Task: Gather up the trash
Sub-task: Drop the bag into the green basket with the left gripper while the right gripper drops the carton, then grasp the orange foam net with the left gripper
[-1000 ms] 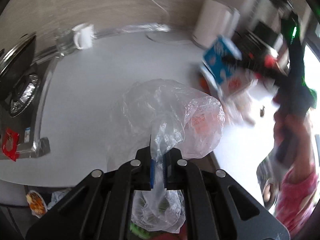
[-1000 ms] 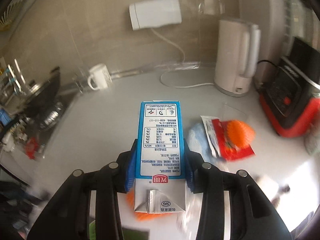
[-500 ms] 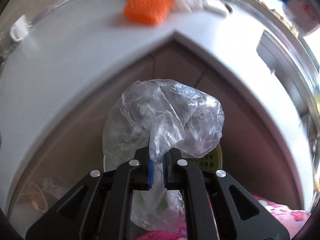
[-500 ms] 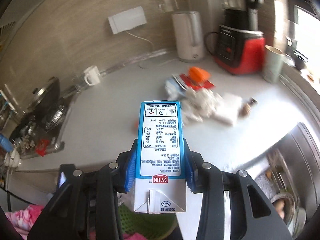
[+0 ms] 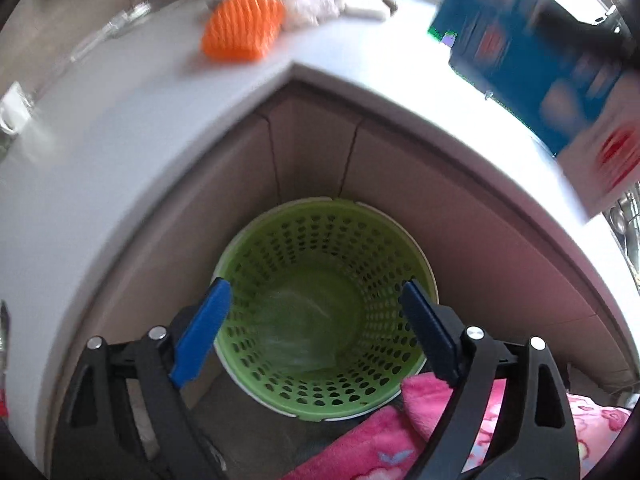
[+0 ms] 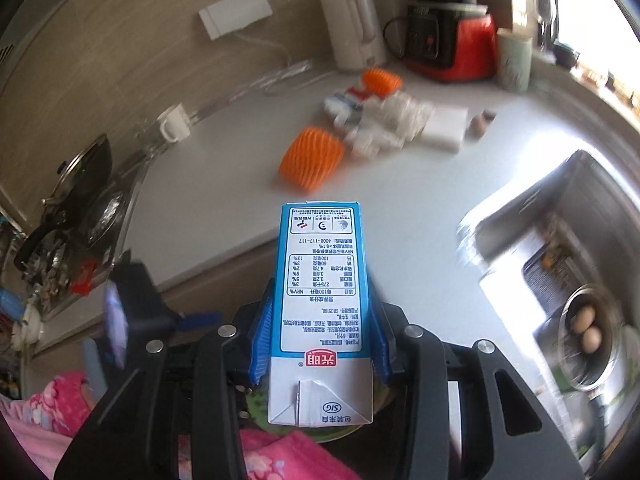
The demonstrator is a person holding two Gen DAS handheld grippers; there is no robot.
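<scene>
Your left gripper (image 5: 316,328) pointed steeply down over the green basket (image 5: 280,240), its jaws opening with nothing between them; the clear plastic bag (image 5: 296,336) lay at the basket's bottom. Your right gripper (image 6: 320,344) was clenched on the milk carton (image 6: 322,300), angled down above the white counter's (image 6: 224,184) edge. The basket sat tucked in the counter's inner corner, cabinet fronts close behind, pink fabric (image 5: 380,448) at its near rim.

We see a clear plastic bag (image 5: 298,330) crumpled in the green perforated basket (image 5: 320,240), lower centre; a blue-white carton (image 6: 322,308) upside down, centre.
</scene>
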